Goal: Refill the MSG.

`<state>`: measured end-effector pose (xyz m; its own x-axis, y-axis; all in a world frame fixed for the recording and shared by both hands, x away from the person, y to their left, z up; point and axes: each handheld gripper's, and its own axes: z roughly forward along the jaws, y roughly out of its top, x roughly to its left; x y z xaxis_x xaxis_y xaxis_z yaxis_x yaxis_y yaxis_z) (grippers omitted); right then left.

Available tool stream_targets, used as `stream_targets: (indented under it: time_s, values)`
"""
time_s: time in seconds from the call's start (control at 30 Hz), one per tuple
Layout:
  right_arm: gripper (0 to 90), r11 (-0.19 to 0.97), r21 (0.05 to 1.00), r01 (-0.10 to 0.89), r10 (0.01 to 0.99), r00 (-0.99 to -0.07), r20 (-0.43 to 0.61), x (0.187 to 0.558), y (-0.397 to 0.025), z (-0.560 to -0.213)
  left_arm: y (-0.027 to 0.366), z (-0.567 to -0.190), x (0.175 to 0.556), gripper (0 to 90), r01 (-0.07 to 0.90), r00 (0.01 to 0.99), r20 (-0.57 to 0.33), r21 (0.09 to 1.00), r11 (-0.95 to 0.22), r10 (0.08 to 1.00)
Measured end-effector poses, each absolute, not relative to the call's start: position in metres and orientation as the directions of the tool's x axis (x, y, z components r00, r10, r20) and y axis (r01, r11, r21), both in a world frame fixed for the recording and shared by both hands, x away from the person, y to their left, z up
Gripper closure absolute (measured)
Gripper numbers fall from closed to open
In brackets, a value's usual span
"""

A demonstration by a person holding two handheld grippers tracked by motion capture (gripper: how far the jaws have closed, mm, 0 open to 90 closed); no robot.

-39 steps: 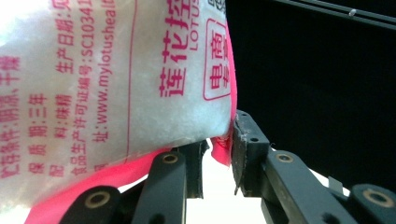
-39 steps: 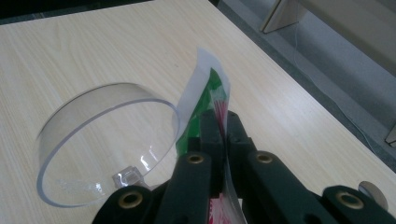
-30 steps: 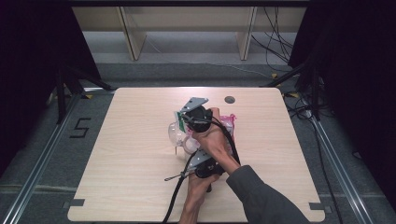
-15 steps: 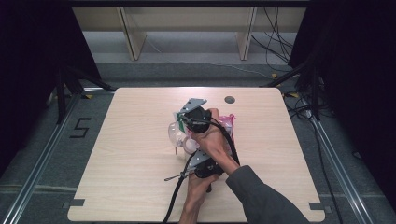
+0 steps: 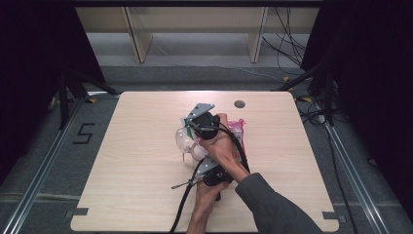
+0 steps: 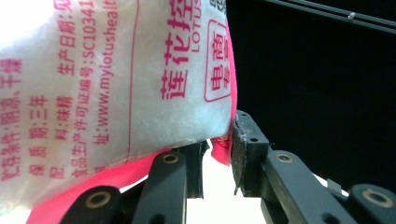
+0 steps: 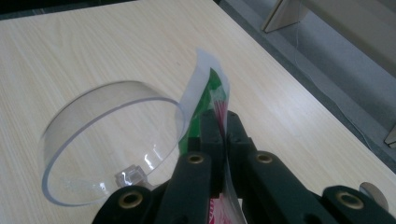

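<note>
A pink and white bag (image 5: 237, 127) printed with red characters is held near the table's middle; the left gripper view shows it close up (image 6: 93, 84). My left gripper (image 5: 208, 163) comes from below, its jaws (image 6: 218, 140) shut on the bag's pink lower corner. My right gripper (image 5: 188, 124), the farther one with the grey plate, is shut (image 7: 223, 119) on the bag's thin top strip (image 7: 205, 79). A clear round plastic container (image 7: 107, 135) lies on its side right beside those jaws, at the left of the hands (image 5: 184, 139).
A light wooden table (image 5: 136, 185) has a dark round hole (image 5: 239, 104) near its far edge. My forearms cross at the near edge, with cables trailing down. Shelf legs and loose cables stand on the floor beyond the table.
</note>
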<state>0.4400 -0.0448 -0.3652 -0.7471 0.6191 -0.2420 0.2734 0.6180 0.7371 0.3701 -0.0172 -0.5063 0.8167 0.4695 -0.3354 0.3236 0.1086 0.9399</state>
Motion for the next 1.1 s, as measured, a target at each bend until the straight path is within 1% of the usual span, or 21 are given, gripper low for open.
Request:
stream_targets:
  time_s: [0.13,0.27,0.33,0.4,0.5,0.6,0.67,0.7,0.8,0.83,0.87,1.1]
  values:
    - [90.0,0.633,0.73,0.257,0.605,-0.753,-0.259,0.442,-0.046,-0.366,-0.017,-0.507,0.371,75.5,0.326,0.818,-0.336,0.94,0.105,0.468]
    - [90.0,0.606,0.749,0.267,0.618,-0.751,-0.231,0.44,-0.047,-0.364,-0.017,-0.507,0.371,75.6,0.327,0.818,-0.336,0.94,0.103,0.467]
    - [90.0,0.613,0.739,0.279,0.613,-0.758,-0.221,0.441,-0.049,-0.364,-0.019,-0.508,0.371,75.6,0.327,0.82,-0.34,0.939,0.11,0.461]
    - [90.0,0.627,0.731,0.269,0.615,-0.747,-0.252,0.441,-0.05,-0.364,-0.019,-0.507,0.37,75.6,0.329,0.816,-0.34,0.938,0.107,0.468]
    - [90.0,0.596,0.751,0.285,0.626,-0.75,-0.212,0.44,-0.051,-0.362,-0.02,-0.508,0.371,75.6,0.33,0.816,-0.339,0.938,0.104,0.468]
    - [90.0,0.608,0.748,0.267,0.615,-0.754,-0.231,0.441,-0.053,-0.362,-0.02,-0.509,0.372,75.7,0.338,0.814,-0.346,0.935,0.105,0.467]
    - [90.0,0.576,0.767,0.284,0.633,-0.748,-0.199,0.441,-0.056,-0.36,-0.02,-0.51,0.372,75.8,0.34,0.813,-0.349,0.934,0.106,0.466]
    - [90.0,0.587,0.76,0.28,0.623,-0.755,-0.204,0.441,-0.058,-0.358,-0.02,-0.51,0.372,75.7,0.342,0.812,-0.349,0.934,0.103,0.468]
    - [90.0,0.572,0.767,0.291,0.637,-0.747,-0.191,0.44,-0.059,-0.358,-0.019,-0.511,0.372,75.7,0.347,0.811,-0.348,0.933,0.093,0.47]
    - [90.0,0.579,0.769,0.269,0.623,-0.755,-0.205,0.442,-0.06,-0.358,-0.019,-0.511,0.372,75.7,0.347,0.811,-0.348,0.933,0.092,0.471]
    - [90.0,0.579,0.769,0.269,0.622,-0.756,-0.204,0.442,-0.06,-0.358,-0.018,-0.511,0.372,75.7,0.348,0.809,-0.348,0.933,0.091,0.474]
    - [90.0,0.546,0.794,0.266,0.641,-0.743,-0.192,0.445,-0.067,-0.355,-0.015,-0.513,0.373,75.2,0.378,0.79,-0.363,0.923,0.072,0.494]
